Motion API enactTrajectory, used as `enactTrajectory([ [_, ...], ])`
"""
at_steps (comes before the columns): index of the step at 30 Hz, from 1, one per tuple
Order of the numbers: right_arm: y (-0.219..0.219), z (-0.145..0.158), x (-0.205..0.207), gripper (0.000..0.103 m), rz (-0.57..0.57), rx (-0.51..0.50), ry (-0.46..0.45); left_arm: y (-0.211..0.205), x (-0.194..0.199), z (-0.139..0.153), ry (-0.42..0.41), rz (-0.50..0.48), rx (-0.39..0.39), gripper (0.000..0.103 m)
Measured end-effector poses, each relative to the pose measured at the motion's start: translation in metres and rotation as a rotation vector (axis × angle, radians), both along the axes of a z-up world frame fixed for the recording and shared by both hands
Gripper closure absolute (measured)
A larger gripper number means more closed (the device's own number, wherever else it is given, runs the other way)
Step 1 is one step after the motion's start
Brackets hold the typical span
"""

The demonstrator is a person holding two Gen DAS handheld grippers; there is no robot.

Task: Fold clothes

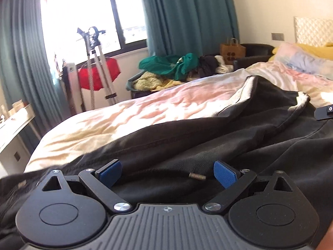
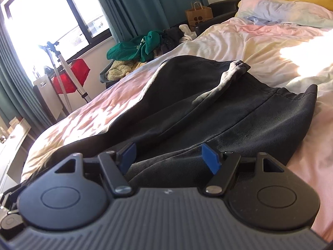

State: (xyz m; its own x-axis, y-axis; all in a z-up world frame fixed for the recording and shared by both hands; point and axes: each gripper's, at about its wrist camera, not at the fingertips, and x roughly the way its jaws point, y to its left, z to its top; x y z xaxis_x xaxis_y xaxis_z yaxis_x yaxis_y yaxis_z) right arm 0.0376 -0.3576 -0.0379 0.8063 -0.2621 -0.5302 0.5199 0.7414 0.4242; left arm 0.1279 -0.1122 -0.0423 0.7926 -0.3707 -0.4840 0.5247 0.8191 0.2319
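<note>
Both your wrist cameras sit low over the bed (image 1: 129, 112), just behind their own fingers, angled slightly downward and looking across the mattress toward the window (image 1: 83, 10) and teal curtains (image 1: 177, 14). Your left view sits close over the black garment (image 1: 187, 137), horizon tilted, headboard end at its right edge. Your right view looks from further toward the pillow (image 2: 291, 10) side, same garment close in front, tilted more. Shared: garment, bedding, window, clothes pile (image 2: 135, 50), paper bag (image 2: 198, 13), pillow. The right gripper's tip (image 1: 324, 112) pokes into your left view's right edge.
</note>
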Motion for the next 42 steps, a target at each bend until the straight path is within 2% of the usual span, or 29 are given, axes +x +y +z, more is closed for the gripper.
enactTrajectory([
  [4,-0.014,-0.014,0.010,0.030,0.011,0.101,-0.013,-0.047,0.041,0.002,0.003,-0.139,0.080,0.006],
  [6,-0.017,-0.019,0.015,0.030,0.014,0.122,-0.007,-0.073,0.061,-0.004,0.016,-0.227,0.151,0.006],
  [9,-0.023,-0.025,0.022,0.030,-0.003,0.140,-0.006,-0.107,0.093,-0.020,0.028,-0.275,0.262,0.011],
  [11,-0.027,-0.030,0.025,0.030,-0.019,0.157,-0.008,-0.125,0.114,-0.033,0.061,-0.272,0.322,0.019],
  [13,-0.029,-0.033,0.026,0.030,-0.025,0.180,-0.001,-0.138,0.138,-0.041,0.108,-0.201,0.346,0.061],
  [14,-0.030,-0.035,0.026,0.029,-0.027,0.191,0.002,-0.142,0.149,-0.042,0.134,-0.165,0.336,0.072],
  [15,-0.031,-0.036,0.027,0.029,-0.030,0.203,0.006,-0.144,0.158,-0.039,0.153,-0.128,0.307,0.092],
  [16,-0.030,-0.036,0.027,0.029,-0.025,0.207,0.006,-0.146,0.168,-0.035,0.153,-0.094,0.292,0.095],
  [19,-0.027,-0.033,0.025,0.029,-0.023,0.196,-0.013,-0.153,0.196,-0.027,0.129,-0.009,0.291,0.094],
  [23,-0.027,-0.035,0.026,0.029,-0.023,0.196,-0.010,-0.159,0.227,-0.050,0.200,0.079,0.309,0.091],
  [25,-0.027,-0.038,0.028,0.029,-0.019,0.188,-0.001,-0.160,0.232,-0.066,0.225,0.102,0.309,0.090],
  [27,-0.026,-0.040,0.032,0.029,-0.012,0.177,0.013,-0.156,0.230,-0.066,0.213,0.092,0.301,0.089],
  [29,-0.024,-0.042,0.035,0.029,-0.009,0.163,0.026,-0.151,0.228,-0.063,0.203,0.077,0.294,0.081],
  [31,-0.023,-0.040,0.037,0.029,-0.004,0.153,0.024,-0.134,0.224,-0.050,0.201,0.046,0.265,0.038],
  [32,-0.023,-0.039,0.037,0.029,-0.002,0.149,0.023,-0.124,0.222,-0.042,0.202,0.029,0.247,0.032],
  [37,-0.019,-0.037,0.035,0.030,0.003,0.133,0.031,-0.053,0.194,0.005,0.184,-0.065,0.179,0.022],
  [39,-0.016,-0.035,0.035,0.030,0.008,0.122,0.035,-0.016,0.190,0.019,0.188,-0.065,0.178,0.017],
  [42,-0.011,-0.032,0.035,0.029,0.016,0.091,0.049,0.042,0.187,0.039,0.201,-0.052,0.178,0.017],
])
